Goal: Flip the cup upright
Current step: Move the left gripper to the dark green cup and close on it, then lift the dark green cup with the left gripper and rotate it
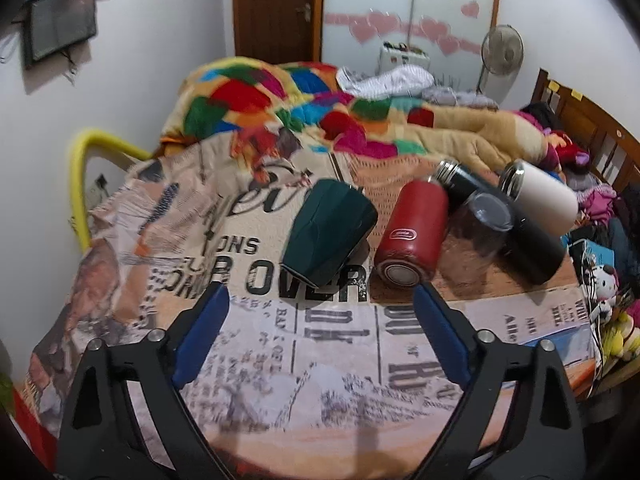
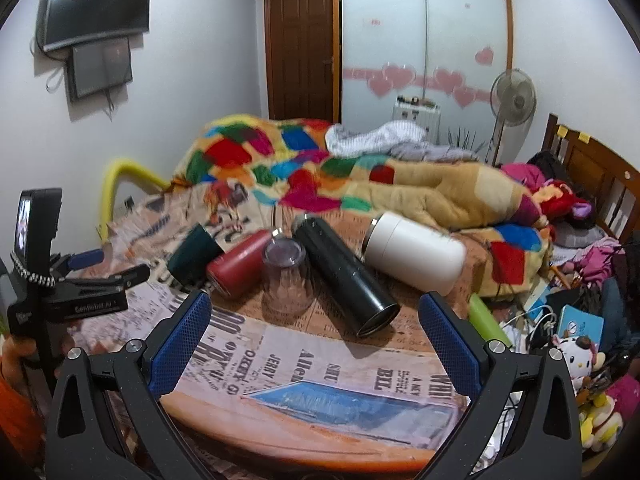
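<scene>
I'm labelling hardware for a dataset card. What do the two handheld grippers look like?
Both the left gripper and the right gripper have black frames with silver bolts and textured blue finger pads. The right view shows the left unit's white "GenRobot.AI" lettering, small screen and an orange sleeve.

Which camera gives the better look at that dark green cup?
The left wrist view: the dark green cup lies on its side, large and unobstructed. In the right wrist view it looks small, partly hidden behind the red bottle.

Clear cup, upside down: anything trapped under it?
The clear cup stands mouth-down on the printed cloth. Through its tinted wall only cloth shows; nothing looks trapped. The red bottle and black bottle flank it.
</scene>
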Action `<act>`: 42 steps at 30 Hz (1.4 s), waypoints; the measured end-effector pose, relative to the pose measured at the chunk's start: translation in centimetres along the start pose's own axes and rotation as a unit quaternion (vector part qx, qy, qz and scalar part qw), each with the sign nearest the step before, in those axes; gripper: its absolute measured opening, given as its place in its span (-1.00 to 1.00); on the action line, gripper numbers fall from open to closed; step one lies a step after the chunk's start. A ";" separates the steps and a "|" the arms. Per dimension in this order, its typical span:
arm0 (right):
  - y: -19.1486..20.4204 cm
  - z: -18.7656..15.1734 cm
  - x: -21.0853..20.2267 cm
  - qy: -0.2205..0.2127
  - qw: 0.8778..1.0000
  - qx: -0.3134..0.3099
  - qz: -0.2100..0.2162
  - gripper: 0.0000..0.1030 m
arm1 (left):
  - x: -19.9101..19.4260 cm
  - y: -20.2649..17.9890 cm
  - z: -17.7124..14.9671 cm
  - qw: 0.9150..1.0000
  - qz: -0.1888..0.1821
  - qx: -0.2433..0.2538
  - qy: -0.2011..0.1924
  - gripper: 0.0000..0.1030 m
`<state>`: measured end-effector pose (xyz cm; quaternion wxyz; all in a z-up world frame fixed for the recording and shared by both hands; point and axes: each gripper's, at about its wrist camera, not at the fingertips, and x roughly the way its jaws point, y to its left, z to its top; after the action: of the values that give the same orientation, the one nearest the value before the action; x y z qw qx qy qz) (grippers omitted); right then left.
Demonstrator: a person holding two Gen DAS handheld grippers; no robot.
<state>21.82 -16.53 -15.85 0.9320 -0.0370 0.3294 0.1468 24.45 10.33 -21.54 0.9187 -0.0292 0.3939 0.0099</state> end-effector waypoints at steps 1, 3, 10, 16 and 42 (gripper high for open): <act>0.0 -0.1 0.5 0.007 1.000 0.000 0.000 1.00 | 0.9 0.0 0.3 1.000 -0.003 0.002 0.006 0.77; 0.0 -0.1 1.7 0.020 1.000 0.000 0.001 1.00 | 2.4 0.0 0.6 1.000 -0.008 0.004 0.018 0.66; 0.4 0.3 4.3 0.037 0.999 -0.006 0.001 1.00 | 8.3 1.0 2.4 0.998 -0.030 0.001 0.051 0.48; 0.7 0.3 5.3 0.041 0.999 -0.011 0.000 1.00 | 11.1 1.8 3.6 0.995 -0.075 -0.018 0.070 0.45; -0.9 0.3 3.7 0.029 1.000 0.003 -0.011 1.00 | 6.2 1.2 1.9 0.999 -0.028 -0.006 0.026 0.32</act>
<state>25.00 -16.42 -17.98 0.9238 -0.0422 0.3560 0.1347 30.07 11.67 -24.77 0.9077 -0.0462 0.4167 -0.0144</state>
